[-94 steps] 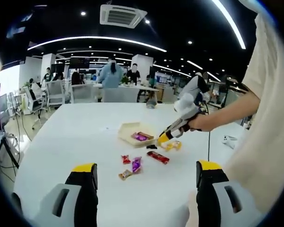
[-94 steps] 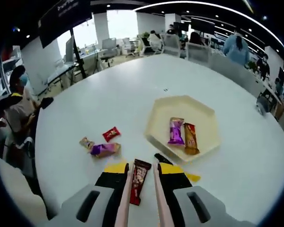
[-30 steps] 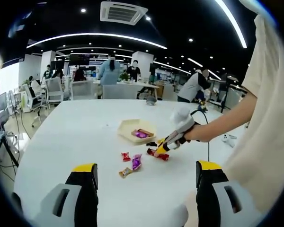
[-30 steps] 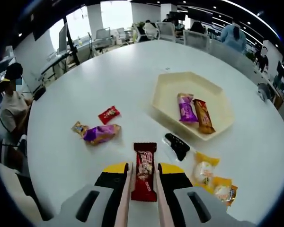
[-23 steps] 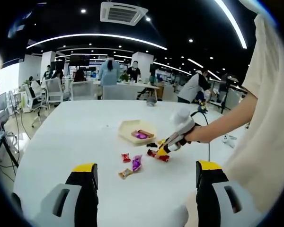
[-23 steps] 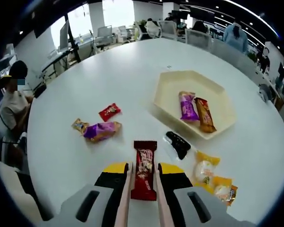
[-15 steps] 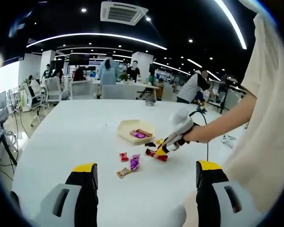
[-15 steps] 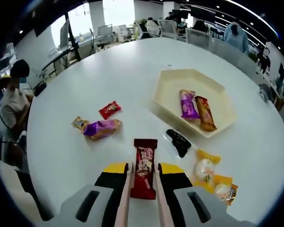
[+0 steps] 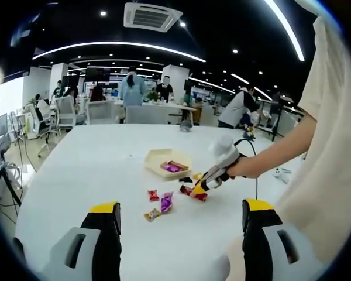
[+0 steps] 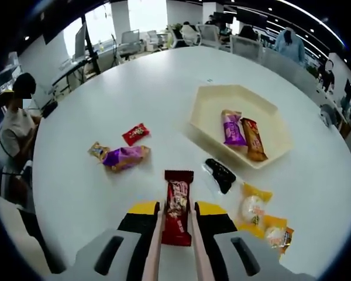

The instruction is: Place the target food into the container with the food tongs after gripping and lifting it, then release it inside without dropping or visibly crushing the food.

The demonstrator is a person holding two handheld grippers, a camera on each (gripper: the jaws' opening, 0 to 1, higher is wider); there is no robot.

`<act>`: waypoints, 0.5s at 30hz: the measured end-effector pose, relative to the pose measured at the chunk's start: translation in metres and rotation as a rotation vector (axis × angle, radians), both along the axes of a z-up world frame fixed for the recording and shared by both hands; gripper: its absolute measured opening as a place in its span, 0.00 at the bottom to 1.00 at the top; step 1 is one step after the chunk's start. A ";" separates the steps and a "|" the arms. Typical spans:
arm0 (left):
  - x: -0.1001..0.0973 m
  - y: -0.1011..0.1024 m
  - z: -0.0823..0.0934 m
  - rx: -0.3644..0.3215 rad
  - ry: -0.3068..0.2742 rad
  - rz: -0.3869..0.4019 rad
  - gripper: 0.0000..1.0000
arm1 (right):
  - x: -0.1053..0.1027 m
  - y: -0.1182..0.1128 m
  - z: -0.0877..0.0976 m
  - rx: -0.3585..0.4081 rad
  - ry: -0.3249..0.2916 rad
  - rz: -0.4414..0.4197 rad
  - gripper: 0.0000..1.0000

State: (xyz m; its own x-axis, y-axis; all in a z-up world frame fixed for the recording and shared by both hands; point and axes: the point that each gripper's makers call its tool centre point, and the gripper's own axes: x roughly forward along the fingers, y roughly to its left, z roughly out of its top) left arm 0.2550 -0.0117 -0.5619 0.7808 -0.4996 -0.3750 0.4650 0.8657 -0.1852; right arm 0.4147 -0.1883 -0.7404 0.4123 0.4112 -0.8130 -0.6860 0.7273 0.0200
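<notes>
In the right gripper view my right gripper (image 10: 176,209) is shut on pink food tongs (image 10: 154,246). The two tong arms run along both long sides of a dark red snack bar (image 10: 176,202). I cannot tell whether the bar rests on the white table (image 10: 164,76) or hangs just above it. The cream hexagonal tray (image 10: 206,99) sits farther off to the right, with a purple packet (image 10: 232,129) and an orange-brown bar (image 10: 253,139) in it. The left gripper view shows the right gripper (image 9: 207,181) low over the red bar (image 9: 194,193), near the tray (image 9: 157,157). My left gripper (image 9: 180,206) is held open and away from everything.
A black packet (image 10: 220,174) lies between the red bar and the tray. Two yellow packets (image 10: 253,209) lie to the right. A small red candy (image 10: 136,133), a purple packet (image 10: 126,157) and a tan candy (image 10: 96,150) lie to the left. People sit and stand around the room.
Since three seconds ago the right gripper has come down to the red bar, and the tong arms now flank it. Over the last second almost nothing has shifted.
</notes>
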 end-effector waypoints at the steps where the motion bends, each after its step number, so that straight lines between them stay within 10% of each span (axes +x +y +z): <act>1: 0.000 0.000 0.000 0.000 0.000 0.000 0.85 | 0.001 0.000 0.000 0.001 0.003 -0.004 0.23; 15: -0.002 0.003 0.000 -0.001 -0.002 0.011 0.85 | -0.002 -0.003 0.001 0.008 0.022 0.000 0.22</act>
